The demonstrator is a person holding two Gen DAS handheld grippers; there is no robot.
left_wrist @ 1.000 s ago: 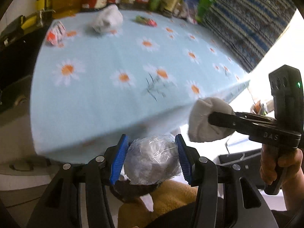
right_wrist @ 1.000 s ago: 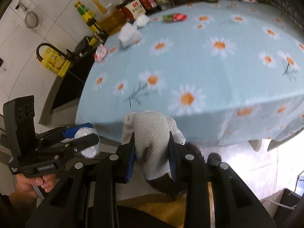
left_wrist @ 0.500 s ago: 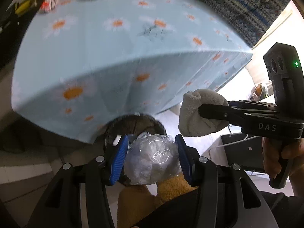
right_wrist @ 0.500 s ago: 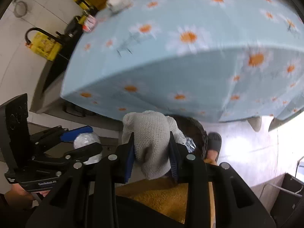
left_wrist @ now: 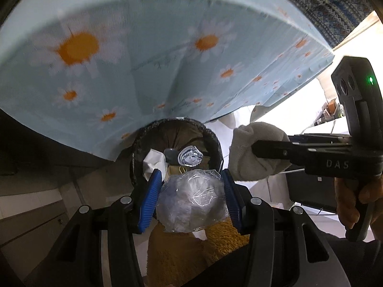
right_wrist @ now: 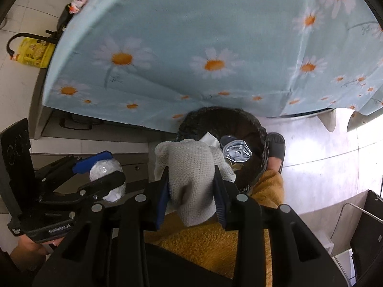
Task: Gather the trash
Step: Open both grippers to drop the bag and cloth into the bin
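My left gripper (left_wrist: 190, 174) is shut on a crumpled wad of clear plastic (left_wrist: 191, 203) and hangs just above the near rim of a black-lined trash bin (left_wrist: 210, 134) under the table edge. The right gripper (right_wrist: 191, 169) holds a white knitted cloth wad (right_wrist: 189, 160) over the same bin (right_wrist: 261, 129). Its jaws are opening, and the cloth still sits between the pads and touches both. Inside the bin lie a crushed shiny can (right_wrist: 237, 153) and white paper (left_wrist: 153, 162). From each wrist I see the other gripper beside mine: the right gripper (left_wrist: 255, 148), the left gripper (right_wrist: 112, 167).
The table with its blue daisy cloth (left_wrist: 167, 47) overhangs the bin's far side. A yellow jug (right_wrist: 33, 52) stands on the floor at left. A grey slipper (right_wrist: 277, 143) and the person's yellow-clad leg (right_wrist: 215, 239) are close to the bin. A black box (right_wrist: 368, 227) sits at right.
Both grippers have sunk from tabletop height to below the table edge with their loads. The bin has come into view under them. The right jaws stand slightly wider.
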